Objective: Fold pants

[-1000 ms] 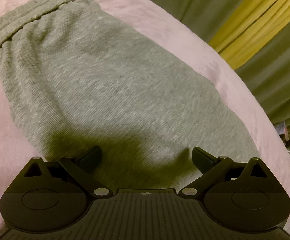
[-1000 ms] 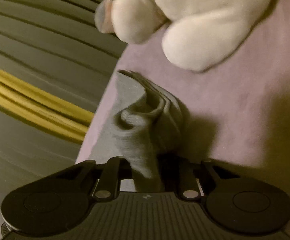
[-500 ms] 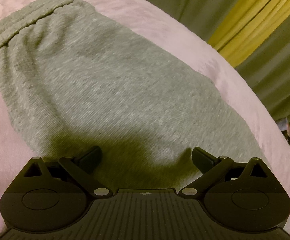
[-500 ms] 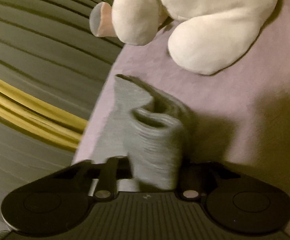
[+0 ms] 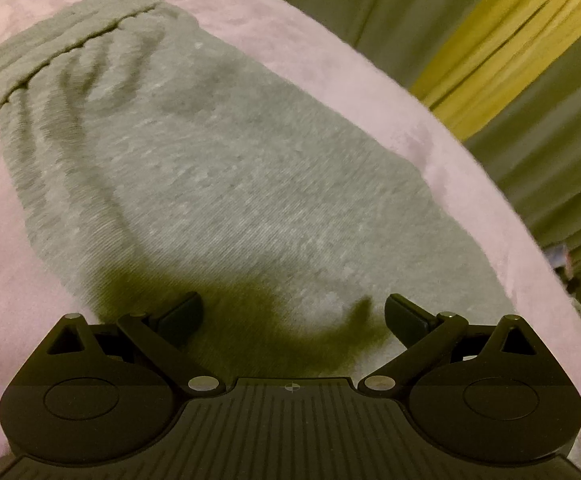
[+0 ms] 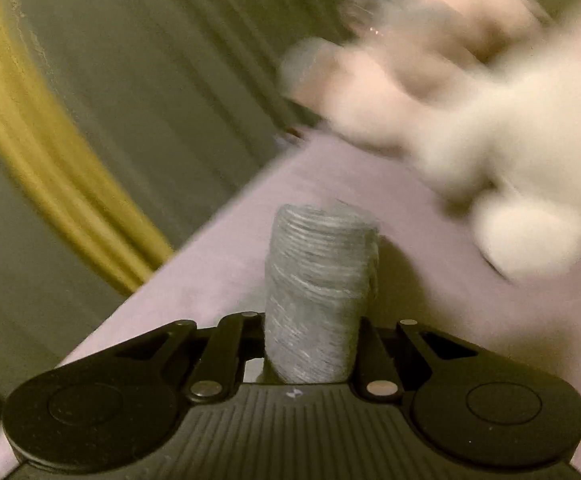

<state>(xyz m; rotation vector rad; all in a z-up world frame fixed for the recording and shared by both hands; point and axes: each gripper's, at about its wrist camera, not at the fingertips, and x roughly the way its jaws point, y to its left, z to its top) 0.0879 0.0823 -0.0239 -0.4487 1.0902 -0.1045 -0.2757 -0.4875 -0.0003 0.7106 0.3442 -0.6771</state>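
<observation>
Grey sweatpants point(image 5: 218, 168) lie flat on a pink blanket point(image 5: 330, 52), waistband point(image 5: 62, 44) at the far left. My left gripper point(image 5: 292, 314) is open just above the near part of the pants, holding nothing. My right gripper point(image 6: 310, 344) is shut on a bunched end of the grey pants point(image 6: 318, 280), which stands up between its fingers above the pink blanket point(image 6: 410, 320). The right wrist view is blurred by motion.
A white plush toy point(image 6: 490, 128) lies on the blanket ahead and to the right of my right gripper. Olive and yellow curtains point(image 5: 502, 40) hang past the bed's far edge, and show in the right wrist view point(image 6: 70, 140) too.
My right gripper has lifted and swung with the pants end, which now stands upright between the fingers. The plush toy has shifted right in view. The left gripper has moved slightly closer over the pants.
</observation>
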